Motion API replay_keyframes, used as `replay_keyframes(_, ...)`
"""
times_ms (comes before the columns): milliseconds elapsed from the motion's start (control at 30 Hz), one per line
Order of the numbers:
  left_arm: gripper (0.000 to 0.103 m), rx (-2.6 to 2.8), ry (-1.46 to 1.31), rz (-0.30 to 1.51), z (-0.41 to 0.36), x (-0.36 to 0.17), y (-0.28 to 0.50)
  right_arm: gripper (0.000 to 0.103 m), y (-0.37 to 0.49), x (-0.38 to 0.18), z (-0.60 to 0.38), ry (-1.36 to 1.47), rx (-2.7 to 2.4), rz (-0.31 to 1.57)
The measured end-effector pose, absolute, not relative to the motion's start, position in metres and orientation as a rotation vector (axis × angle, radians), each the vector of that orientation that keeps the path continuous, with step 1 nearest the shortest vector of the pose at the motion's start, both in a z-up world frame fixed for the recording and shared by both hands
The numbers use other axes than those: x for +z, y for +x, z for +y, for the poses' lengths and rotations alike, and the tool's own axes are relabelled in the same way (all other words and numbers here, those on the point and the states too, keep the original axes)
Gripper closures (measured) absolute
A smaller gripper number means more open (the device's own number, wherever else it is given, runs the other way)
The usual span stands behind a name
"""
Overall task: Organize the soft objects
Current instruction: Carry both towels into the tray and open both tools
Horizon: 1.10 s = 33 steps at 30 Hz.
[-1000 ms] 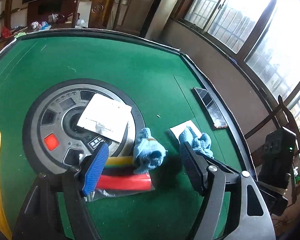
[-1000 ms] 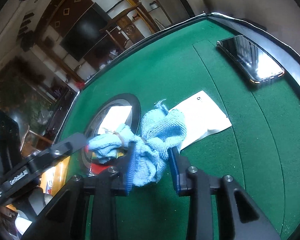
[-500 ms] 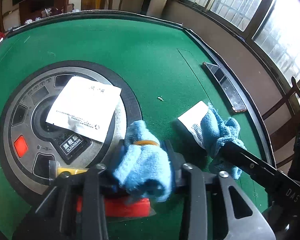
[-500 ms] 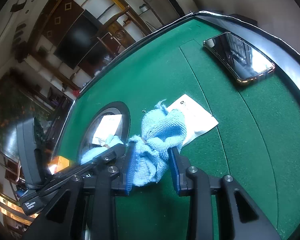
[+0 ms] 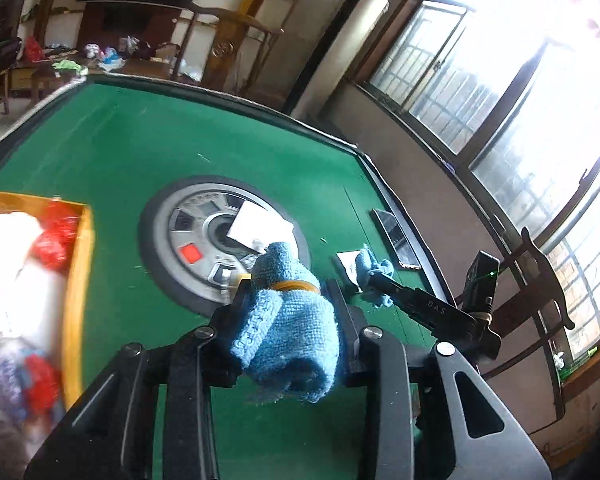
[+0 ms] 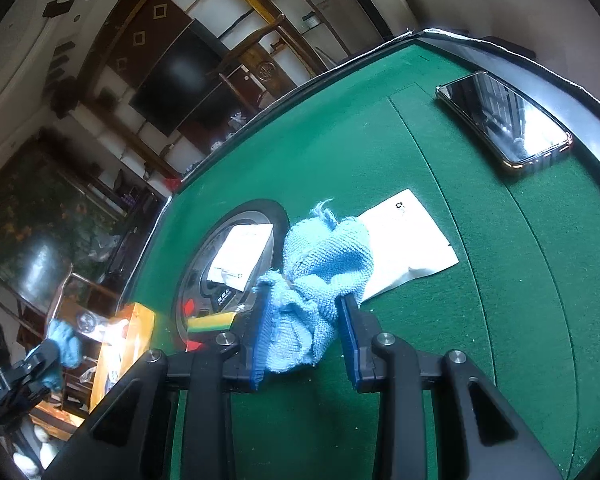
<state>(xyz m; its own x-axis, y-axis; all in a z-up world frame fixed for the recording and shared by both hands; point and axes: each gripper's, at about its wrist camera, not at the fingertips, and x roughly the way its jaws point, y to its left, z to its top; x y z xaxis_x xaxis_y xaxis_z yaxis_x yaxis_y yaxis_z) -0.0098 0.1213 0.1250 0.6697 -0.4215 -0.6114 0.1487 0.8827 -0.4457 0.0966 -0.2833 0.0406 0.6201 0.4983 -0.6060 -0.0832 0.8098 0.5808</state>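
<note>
Your left gripper [image 5: 290, 316] has its jaws clamped on the banded blue cloth roll [image 5: 288, 320] mid-frame above the green bench [image 5: 148, 148], while your right gripper [image 6: 304, 336] pinches a crumpled blue rag [image 6: 320, 276] lower center.

blue cloth [image 5: 288, 328], green table [image 5: 140, 152], orange box [image 5: 78, 280]

The rolled cloth [image 5: 288, 320] at lower centre is blue terry, coarsely looped, bound by a rubbery band. The table [image 5: 140, 152] is matt green felt. At upper right, the phone [image 6: 504, 120] is glossy glass; the sachet [image 6: 408, 236] is smooth white paper.
</note>
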Motion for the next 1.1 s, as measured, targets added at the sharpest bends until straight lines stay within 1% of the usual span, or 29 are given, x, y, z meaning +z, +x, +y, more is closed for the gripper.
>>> replay_keyframes(133,0.072,-0.145,-0.383,0.711,0.198,0.128,-0.064,0.075,0.094,0.041,-0.275,0.502,0.344,0.83)
replay_keyframes(333,0.071,0.122,-0.487,0.701,0.301,0.094,-0.118,0.075,0.084,0.043,-0.254,0.415,0.324,0.829)
replay_keyframes(500,0.071,0.188,-0.525,0.747,0.335,0.063,-0.128,0.075,0.052,0.064,-0.207,0.373,0.439,0.825)
replay_keyframes(667,0.071,0.207,-0.513,0.777,0.352,0.05,-0.113,0.075,0.007,0.091,-0.119,0.228,0.619,0.823)
replay_keyframes(800,0.071,0.222,-0.488,0.832,0.365,0.038,-0.097,0.075,-0.022,0.1,-0.05,0.121,0.761,0.848)
replay_keyframes(833,0.068,0.23,-0.478,0.848,0.366,0.034,-0.092,0.075,-0.029,0.101,-0.034,0.098,0.793,0.856)
replay_keyframes(900,0.067,0.229,-0.481,0.883,0.37,0.027,-0.084,0.075,-0.042,0.099,-0.006,0.059,0.851,0.875)
replay_keyframes(933,0.061,0.217,-0.499,0.896,0.371,0.024,-0.082,0.075,-0.05,0.096,0.006,0.042,0.876,0.885)
replay_keyframes(1000,0.054,0.199,-0.522,0.897,0.371,0.024,-0.083,0.075,-0.064,0.09,0.032,-0.008,0.916,0.902)
replay_keyframes(1033,0.049,0.191,-0.521,0.886,0.37,0.026,-0.084,0.075,-0.069,0.086,0.042,-0.034,0.93,0.91)
replay_keyframes(1100,0.047,0.177,-0.522,0.866,0.367,0.03,-0.089,0.075,-0.078,0.078,0.061,-0.086,0.946,0.92)
